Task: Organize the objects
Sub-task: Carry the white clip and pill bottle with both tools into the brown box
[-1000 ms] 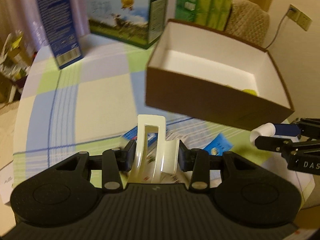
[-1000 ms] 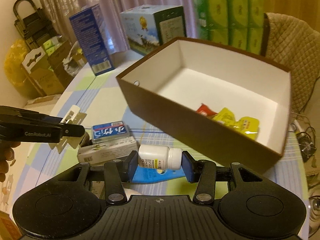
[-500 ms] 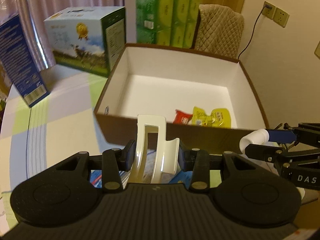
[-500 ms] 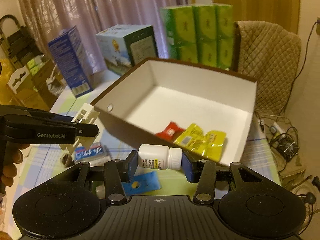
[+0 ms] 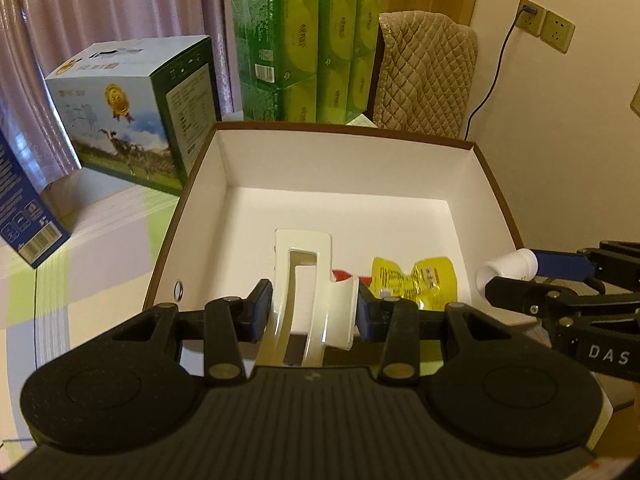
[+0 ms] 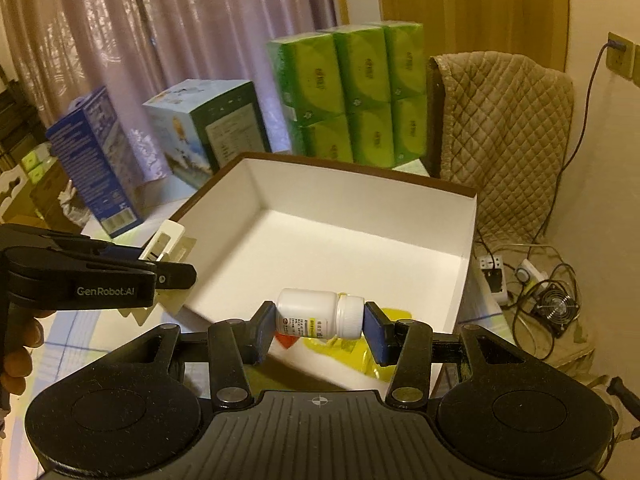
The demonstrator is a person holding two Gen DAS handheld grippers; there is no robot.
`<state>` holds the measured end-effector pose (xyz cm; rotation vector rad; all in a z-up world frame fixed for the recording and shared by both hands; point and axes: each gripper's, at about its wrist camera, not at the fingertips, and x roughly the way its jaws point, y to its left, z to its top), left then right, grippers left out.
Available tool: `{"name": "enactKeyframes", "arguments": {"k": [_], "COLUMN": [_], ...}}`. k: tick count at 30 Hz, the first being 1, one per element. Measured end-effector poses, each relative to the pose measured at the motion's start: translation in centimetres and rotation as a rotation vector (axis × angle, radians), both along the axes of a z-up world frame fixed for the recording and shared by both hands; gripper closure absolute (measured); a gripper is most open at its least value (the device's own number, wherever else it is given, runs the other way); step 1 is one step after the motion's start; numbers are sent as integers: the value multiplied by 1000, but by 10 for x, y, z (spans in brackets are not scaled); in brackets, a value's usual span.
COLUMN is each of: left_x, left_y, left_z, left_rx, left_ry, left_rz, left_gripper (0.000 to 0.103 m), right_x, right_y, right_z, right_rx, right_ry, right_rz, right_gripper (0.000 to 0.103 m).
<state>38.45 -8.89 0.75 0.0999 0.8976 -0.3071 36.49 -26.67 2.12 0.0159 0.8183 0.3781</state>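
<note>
My left gripper (image 5: 312, 314) is shut on a cream plastic hair claw clip (image 5: 308, 284), held above the near wall of the brown box (image 5: 188, 184) with white inside. My right gripper (image 6: 320, 320) is shut on a small white pill bottle (image 6: 316, 314) lying sideways, above the box's near right corner. Yellow sachets (image 5: 416, 276) and a red packet (image 5: 340, 275) lie on the box floor. In the right wrist view the left gripper (image 6: 168, 270) with the clip (image 6: 164, 240) sits at the box's (image 6: 464, 256) left edge. The bottle (image 5: 506, 266) shows at right in the left wrist view.
Behind the box stand a green tissue pack stack (image 5: 308, 52), a milk carton box (image 5: 132, 112) and a blue box (image 5: 24, 216) on the checked tablecloth (image 5: 100, 248). A quilted chair back (image 5: 424, 80) is at the back right. Cables and a small fan (image 6: 556, 308) lie on the floor.
Both grippers rose and moved forward from the table items to over the box's near edge, still holding the clip and the bottle. The box interior now fills the views.
</note>
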Motion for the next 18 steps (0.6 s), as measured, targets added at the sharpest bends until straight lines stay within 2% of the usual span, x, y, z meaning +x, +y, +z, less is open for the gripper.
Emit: {"name": "enactKeyframes", "arguments": {"k": [18], "left_x": [51], "left_y": [-14], "left_z": [-25], "left_rx": [47], "left_ry": [54], "left_rz": [-12], "left_gripper": [65], "right_x": [52], "right_y": [-1], "right_z": [-31], "right_rx": [-38], "right_ry": [58], "right_rz": [-36], "right_gripper": [59]}}
